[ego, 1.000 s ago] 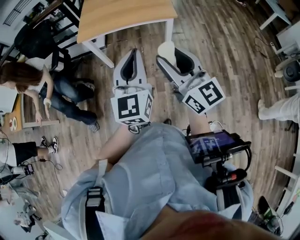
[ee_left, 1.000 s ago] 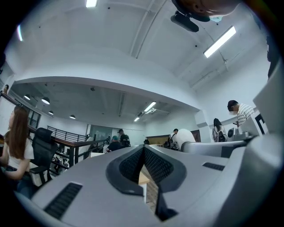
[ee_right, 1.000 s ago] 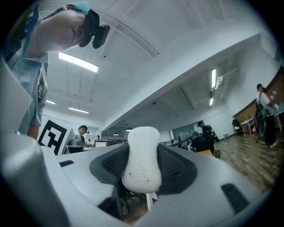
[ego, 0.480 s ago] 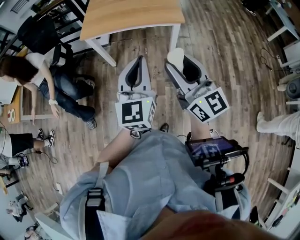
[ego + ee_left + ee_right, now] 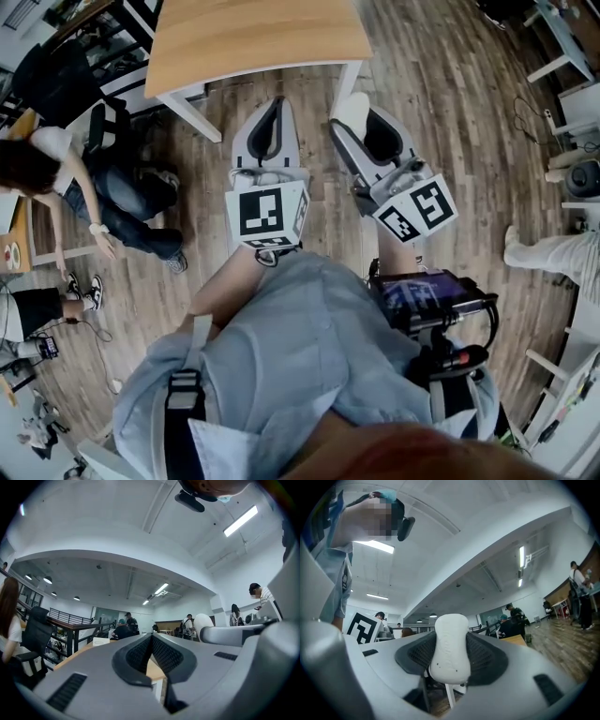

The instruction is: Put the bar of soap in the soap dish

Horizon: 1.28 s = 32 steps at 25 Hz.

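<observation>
Right gripper view: clenched between the right gripper (image 5: 450, 658) jaws, upright, the white bar of soap (image 5: 449, 637). Left gripper (image 5: 151, 641) pinched together on nothing. Wooden table (image 5: 253, 37) just ahead, no soap dish visible. Best to grip firmly while searching the tabletop.

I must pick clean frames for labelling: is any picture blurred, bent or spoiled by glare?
Head view: sharp, evenly lit, but the floor planks bend. Left gripper view: dark round corners, a bright ceiling lamp without heavy glare. Right gripper view: the soap is sharp; a mosaic patch covers a face.
</observation>
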Each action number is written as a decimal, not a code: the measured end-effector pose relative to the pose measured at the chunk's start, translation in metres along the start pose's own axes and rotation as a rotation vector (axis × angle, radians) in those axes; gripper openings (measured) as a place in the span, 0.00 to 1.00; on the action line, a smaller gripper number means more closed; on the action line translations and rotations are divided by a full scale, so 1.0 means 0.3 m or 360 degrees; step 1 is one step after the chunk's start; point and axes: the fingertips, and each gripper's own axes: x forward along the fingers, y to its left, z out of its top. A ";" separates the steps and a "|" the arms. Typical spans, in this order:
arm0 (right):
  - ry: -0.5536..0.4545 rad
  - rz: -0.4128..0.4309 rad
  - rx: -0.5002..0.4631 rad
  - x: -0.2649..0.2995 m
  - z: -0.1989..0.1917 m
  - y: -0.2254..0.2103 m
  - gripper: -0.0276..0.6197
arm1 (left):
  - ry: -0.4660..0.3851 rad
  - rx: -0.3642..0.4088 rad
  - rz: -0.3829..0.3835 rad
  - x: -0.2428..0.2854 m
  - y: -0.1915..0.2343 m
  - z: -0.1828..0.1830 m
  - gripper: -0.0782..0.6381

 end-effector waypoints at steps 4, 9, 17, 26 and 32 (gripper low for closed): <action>-0.0017 -0.0019 0.0017 0.120 0.002 -0.054 0.36 | -0.0009 -0.0014 -0.0026 0.105 0.084 0.005 0.12; -0.0031 -0.0034 0.0024 0.308 -0.001 -0.111 0.36 | -0.0018 -0.0036 -0.0051 0.234 0.222 0.010 0.12; -0.0029 -0.0068 -0.0018 0.462 0.004 -0.151 0.36 | -0.0029 -0.0076 -0.0096 0.340 0.338 0.001 0.12; -0.0011 -0.0101 -0.0032 0.552 0.007 -0.236 0.36 | 0.0001 -0.0077 -0.0100 0.438 0.392 -0.025 0.12; -0.0023 -0.0076 -0.0040 0.623 -0.006 -0.332 0.36 | 0.0000 -0.0058 -0.0080 0.545 0.412 -0.056 0.12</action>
